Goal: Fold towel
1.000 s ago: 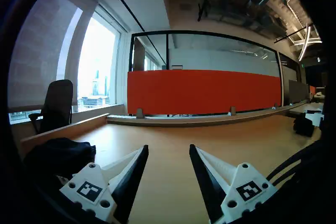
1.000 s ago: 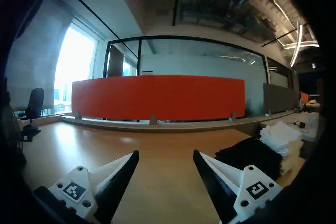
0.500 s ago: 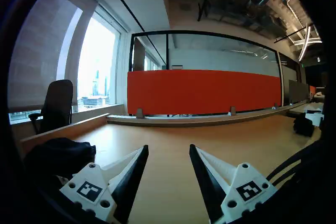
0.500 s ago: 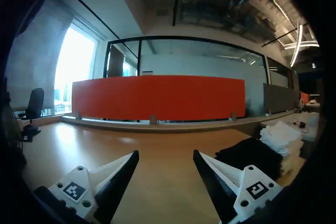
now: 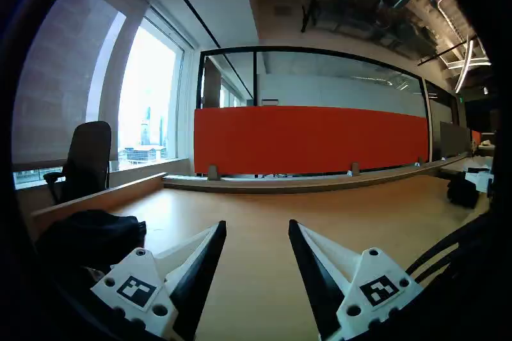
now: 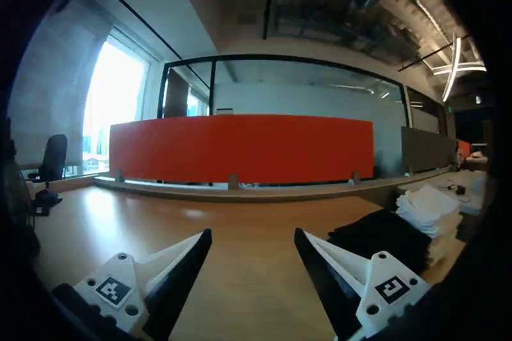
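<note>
Both parted, left claw point(image 5: 256, 222), right claw point(image 6: 253, 231), over desk point(image 5: 275, 203)

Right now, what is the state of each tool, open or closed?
Left tool: open, holding nothing.
Right tool: open, holding nothing.

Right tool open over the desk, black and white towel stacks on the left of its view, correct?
No: the right gripper view shows the black towels and white towels on its right. The right tool is open over the desk.
</note>
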Motion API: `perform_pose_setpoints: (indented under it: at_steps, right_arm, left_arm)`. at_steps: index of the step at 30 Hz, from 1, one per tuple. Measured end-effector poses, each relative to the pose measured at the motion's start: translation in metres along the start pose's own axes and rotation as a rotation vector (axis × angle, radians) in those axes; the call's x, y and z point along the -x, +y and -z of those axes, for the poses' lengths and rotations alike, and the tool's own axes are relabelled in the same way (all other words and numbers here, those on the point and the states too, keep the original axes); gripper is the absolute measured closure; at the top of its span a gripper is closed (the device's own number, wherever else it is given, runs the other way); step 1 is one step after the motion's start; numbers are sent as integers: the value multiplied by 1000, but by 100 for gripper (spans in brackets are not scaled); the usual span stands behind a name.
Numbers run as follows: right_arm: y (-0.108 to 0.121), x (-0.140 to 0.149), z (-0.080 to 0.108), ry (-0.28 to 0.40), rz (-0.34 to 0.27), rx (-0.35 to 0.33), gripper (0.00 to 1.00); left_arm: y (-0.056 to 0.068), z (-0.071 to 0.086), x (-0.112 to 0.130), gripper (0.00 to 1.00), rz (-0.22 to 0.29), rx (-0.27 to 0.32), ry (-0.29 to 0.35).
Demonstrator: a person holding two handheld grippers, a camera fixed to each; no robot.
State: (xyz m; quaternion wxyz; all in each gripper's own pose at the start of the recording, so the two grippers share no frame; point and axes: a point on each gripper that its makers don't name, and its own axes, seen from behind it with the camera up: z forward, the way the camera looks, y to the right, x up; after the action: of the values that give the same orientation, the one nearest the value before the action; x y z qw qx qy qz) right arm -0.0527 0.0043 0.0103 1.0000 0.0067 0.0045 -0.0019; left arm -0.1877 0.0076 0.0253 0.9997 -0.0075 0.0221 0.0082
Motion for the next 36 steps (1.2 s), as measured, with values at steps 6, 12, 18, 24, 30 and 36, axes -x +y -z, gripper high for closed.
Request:
perform_pose_setpoints:
  at_steps: [6,12,18,24,30,36]
  right_arm:
    - [0,0,0,0,0,0,0]
    - [0,1,0,0,0,0,0]
    - [0,0,1,0,0,0,0]
    - [0,0,1,0,0,0,0]
    - [0,0,0,0,0,0,0]
    - [0,1,0,0,0,0,0]
  left_arm:
    - [0,1,0,29,0,0,0]
    - [0,1,-1,29,0,0,0]
    - [-1,2,-2,29,0,0,-1]
    - [-1,2,-2,29,0,0,-1]
    - [-1,1,-3,29,1,0,-1]
    - [-1,2,-3,29,1,0,-1]
